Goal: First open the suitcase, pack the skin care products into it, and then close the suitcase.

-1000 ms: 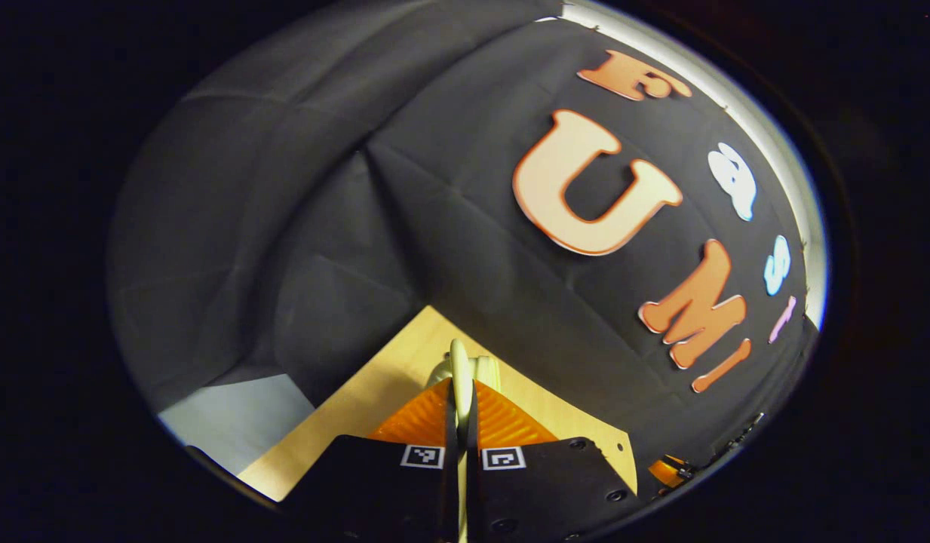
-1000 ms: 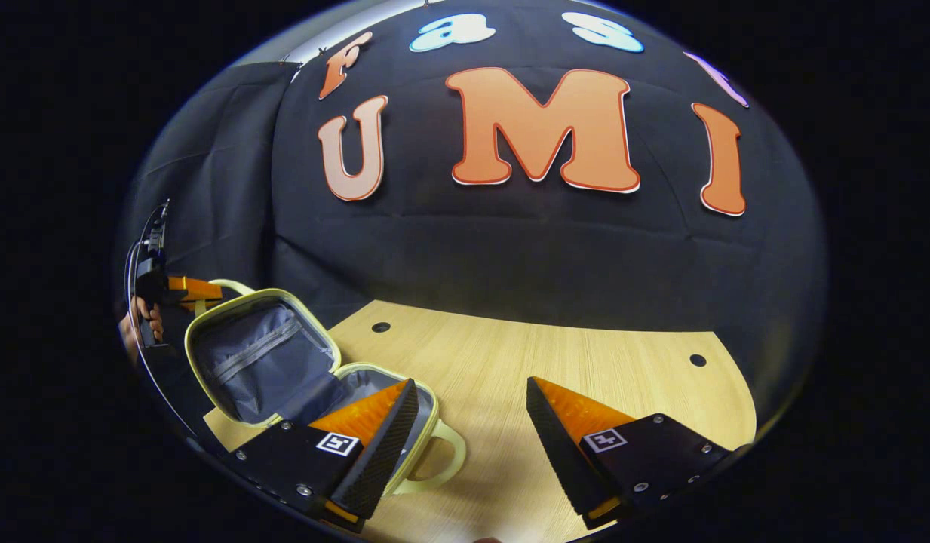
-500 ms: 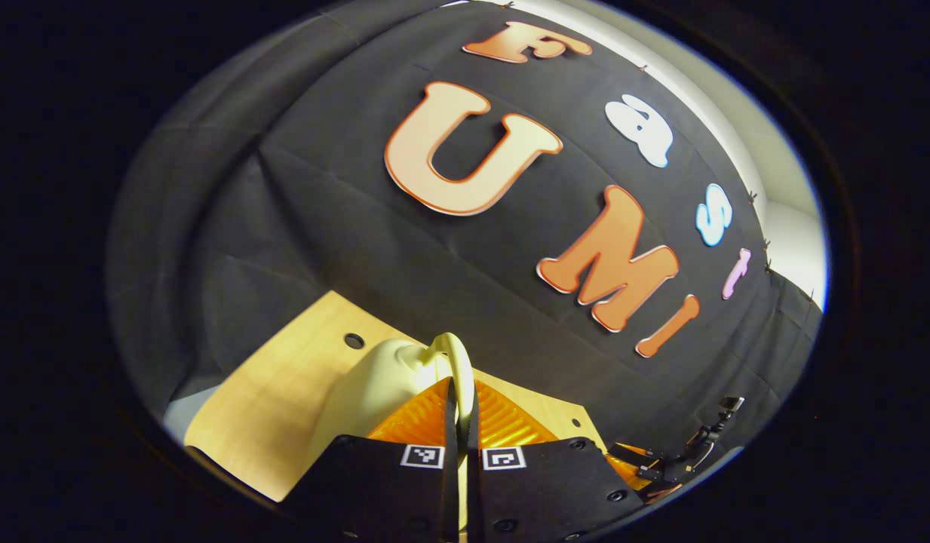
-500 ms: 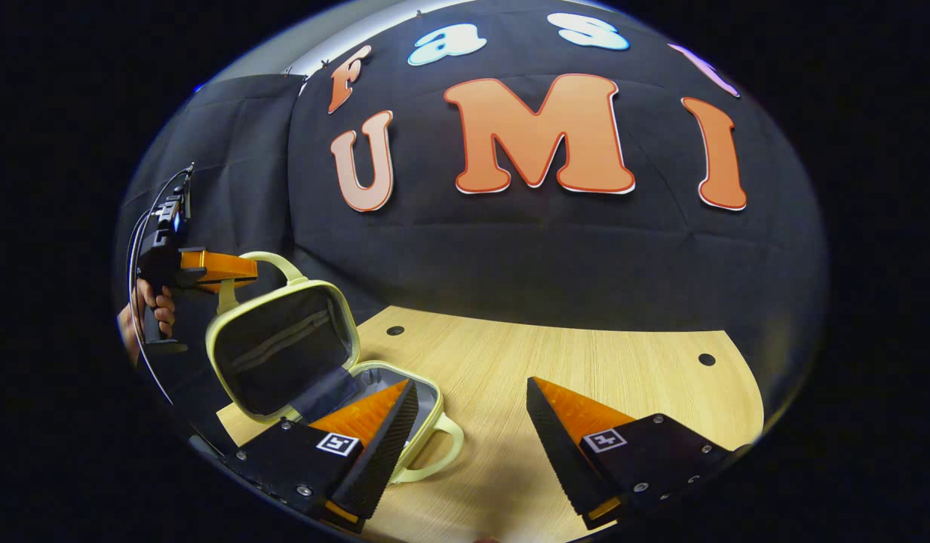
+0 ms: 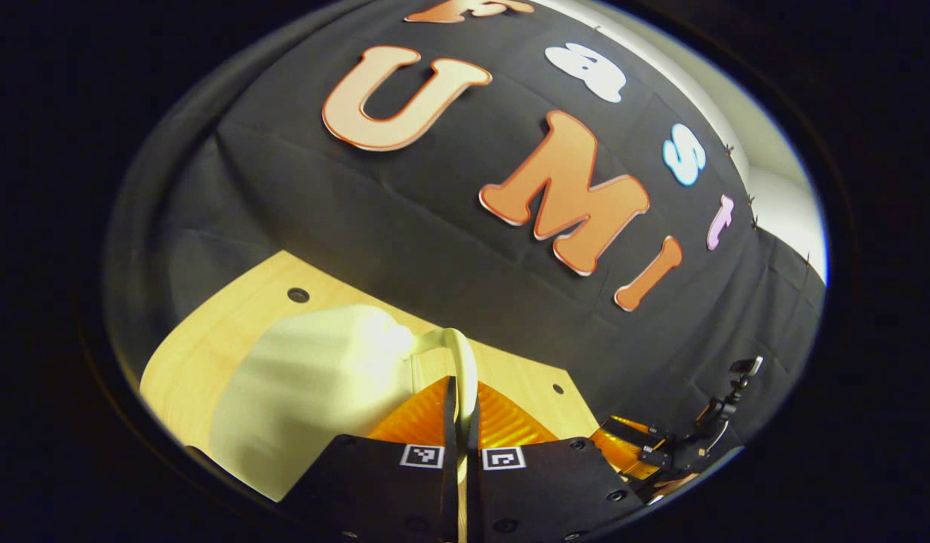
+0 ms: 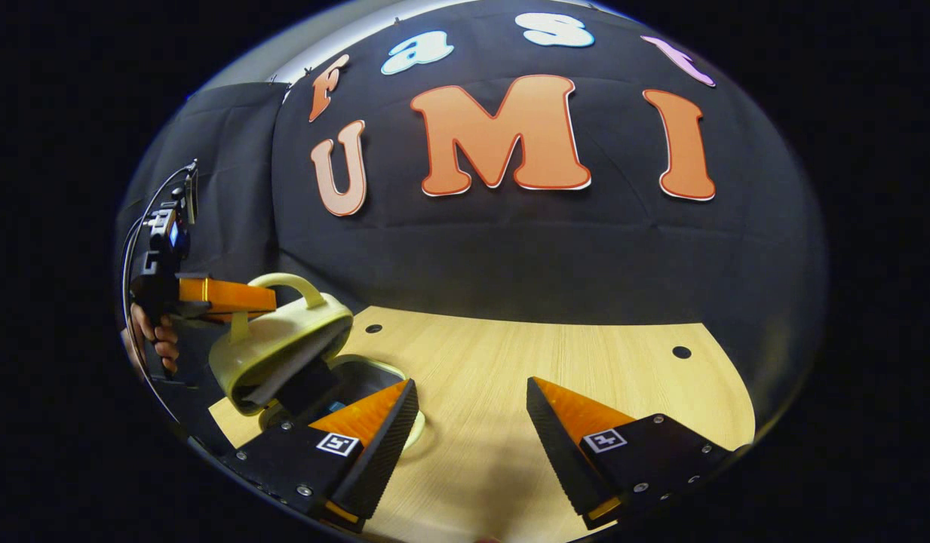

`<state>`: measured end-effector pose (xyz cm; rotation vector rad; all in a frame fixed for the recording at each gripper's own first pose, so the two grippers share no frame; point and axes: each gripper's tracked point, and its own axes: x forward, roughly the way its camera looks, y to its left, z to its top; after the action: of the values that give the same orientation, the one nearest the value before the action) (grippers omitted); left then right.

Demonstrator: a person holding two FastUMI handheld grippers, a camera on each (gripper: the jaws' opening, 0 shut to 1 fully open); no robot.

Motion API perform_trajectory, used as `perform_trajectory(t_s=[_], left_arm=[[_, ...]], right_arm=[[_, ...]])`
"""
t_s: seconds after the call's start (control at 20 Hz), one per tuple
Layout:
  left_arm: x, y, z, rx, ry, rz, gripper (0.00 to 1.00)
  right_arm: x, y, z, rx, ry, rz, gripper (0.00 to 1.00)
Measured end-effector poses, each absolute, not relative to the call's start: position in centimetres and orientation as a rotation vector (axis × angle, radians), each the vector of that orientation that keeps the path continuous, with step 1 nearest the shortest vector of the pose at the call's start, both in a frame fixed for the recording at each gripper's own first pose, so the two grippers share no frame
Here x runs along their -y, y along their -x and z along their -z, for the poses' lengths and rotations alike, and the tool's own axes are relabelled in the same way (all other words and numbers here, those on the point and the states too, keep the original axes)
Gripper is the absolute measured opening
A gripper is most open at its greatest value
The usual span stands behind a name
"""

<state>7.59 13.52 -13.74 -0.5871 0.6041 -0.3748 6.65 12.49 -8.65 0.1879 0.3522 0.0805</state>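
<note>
A pale yellow suitcase lid (image 5: 314, 385) fills the lower left of the left gripper view. Its handle (image 5: 465, 362) runs between the orange fingers of my left gripper (image 5: 462, 392), which is shut on it. In the right gripper view the left gripper (image 6: 272, 298) holds that handle (image 6: 283, 280) with the lid (image 6: 283, 347) tilted low over the suitcase base (image 6: 359, 369). A narrow gap is left, and the inside is mostly hidden. My right gripper (image 6: 471, 383) stands open over the table, right of the suitcase, with nothing between its fingers.
The light wooden table (image 6: 555, 354) has small round holes (image 6: 682, 352) near its back edge and ends at the black cloth wall. A hand (image 6: 151, 335) holds the left gripper at the far left. The right gripper (image 5: 630, 445) appears low right in the left gripper view.
The left gripper has swung the lid by its handle from upright and open down toward the base. The right gripper has stayed open in about the same place.
</note>
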Motion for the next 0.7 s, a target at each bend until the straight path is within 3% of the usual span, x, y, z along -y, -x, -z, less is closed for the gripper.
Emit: perform_trajectory(t_s=[0.1, 0.25, 0.4, 0.5, 0.55, 0.7], left_arm=[[-11.2, -7.0, 15.3, -0.625, 0.519, 0.370, 0.02], [-8.0, -5.9, 18.5, -0.694, 0.394, 0.399, 0.08], [-5.5, -4.6, 22.5, -0.773, 0.297, 0.413, 0.08], [-4.3, -3.9, 24.2, -0.830, 0.289, 0.405, 0.18], [-3.3, -3.4, 24.7, -0.837, 0.303, 0.405, 0.29], [-2.7, -2.8, 24.6, -0.840, 0.287, 0.405, 0.28]], right_arm=[[-11.5, -6.5, 8.7, -0.344, -0.186, -0.069, 0.92], [-10.3, -6.0, 9.0, -0.345, -0.190, -0.060, 0.93], [-9.0, -5.4, 9.4, -0.345, -0.190, -0.054, 0.93], [-8.3, -5.0, 9.8, -0.349, -0.188, -0.047, 0.93], [-7.9, -4.8, 9.9, -0.350, -0.187, -0.043, 0.93], [-6.8, -4.5, 10.5, -0.350, -0.187, -0.029, 0.92]])
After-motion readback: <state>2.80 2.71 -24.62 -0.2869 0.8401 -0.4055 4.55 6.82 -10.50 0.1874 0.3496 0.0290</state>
